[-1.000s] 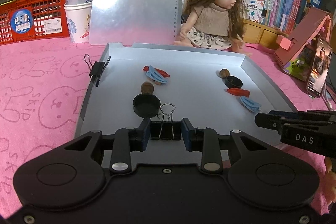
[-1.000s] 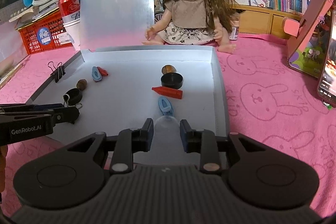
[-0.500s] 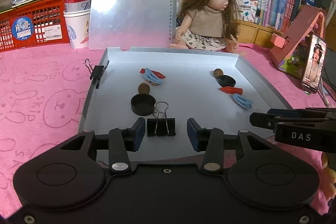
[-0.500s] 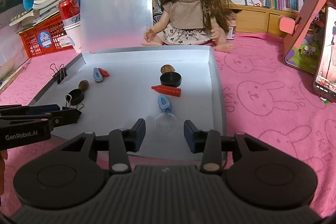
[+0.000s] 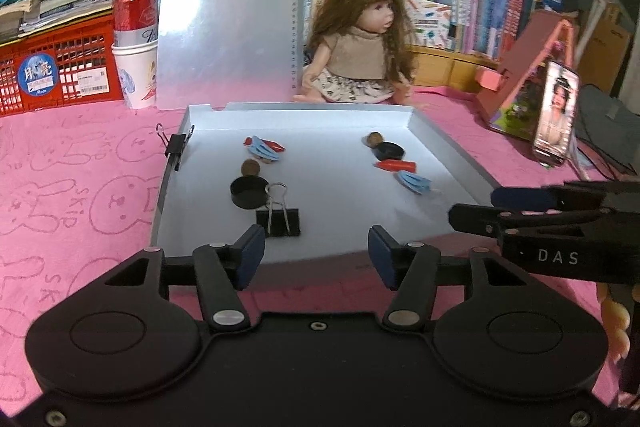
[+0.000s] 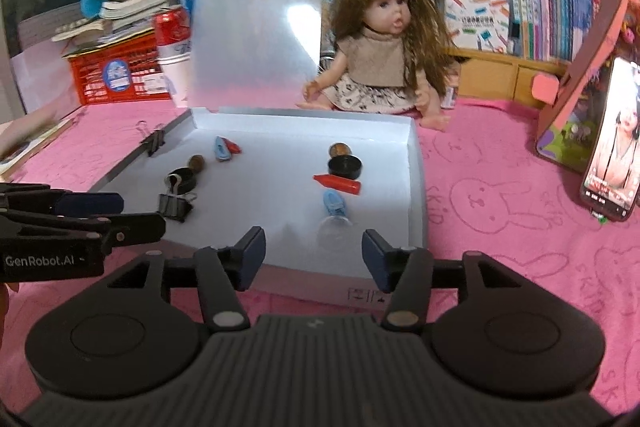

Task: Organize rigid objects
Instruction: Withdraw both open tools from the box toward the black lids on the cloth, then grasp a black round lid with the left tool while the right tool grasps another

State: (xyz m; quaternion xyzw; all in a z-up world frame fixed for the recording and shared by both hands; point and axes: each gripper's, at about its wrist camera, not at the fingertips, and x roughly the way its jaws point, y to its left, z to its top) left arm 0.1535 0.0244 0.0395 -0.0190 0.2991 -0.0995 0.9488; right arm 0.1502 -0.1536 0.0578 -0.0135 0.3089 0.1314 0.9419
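A: Left gripper [image 5: 316, 253] first. Jaws apart, nothing between the blue pads [image 5: 250, 255]; they have just been opening. The black binder clip [image 5: 279, 221] lies flat on the tray floor just beyond the fingertips, near the tray's front edge, wire handles pointing toward the far wall.

B: Right gripper [image 6: 314, 253]: jaws also apart and just been opening, pads touching nothing. A clear suction cup [image 6: 334, 227] stands on the tray floor just ahead of them, near the front-right corner, touching the near end of a blue clip [image 6: 334, 202].

A: Outward on my side: black round lid [image 5: 249, 191] touches the binder clip's handles, brown nut [image 5: 251, 167] just behind it, then a blue clip and red piece together [image 5: 262, 148]. A second binder clip [image 5: 175, 147] is clamped on the tray's left wall.

B: Right half: red crayon-like piece [image 6: 337, 183], black lid [image 6: 345, 165], brown nut [image 6: 339, 149] in a line toward the far wall. Nothing blocks either gripper's way to the tray [image 5: 456, 151].

A: Versus a second ago: the binder clip was clamped between my pads; it is free on the floor, and the gripper has backed off toward the front edge.

B: Same here: the pads were closed around the suction cup, and it sits released. Beyond the tray: pink cloth [image 6: 500, 167], a doll [image 6: 380, 59], upright clipboard [image 6: 256, 27], red can in a paper cup [image 5: 134, 39], phone [image 6: 612, 143].
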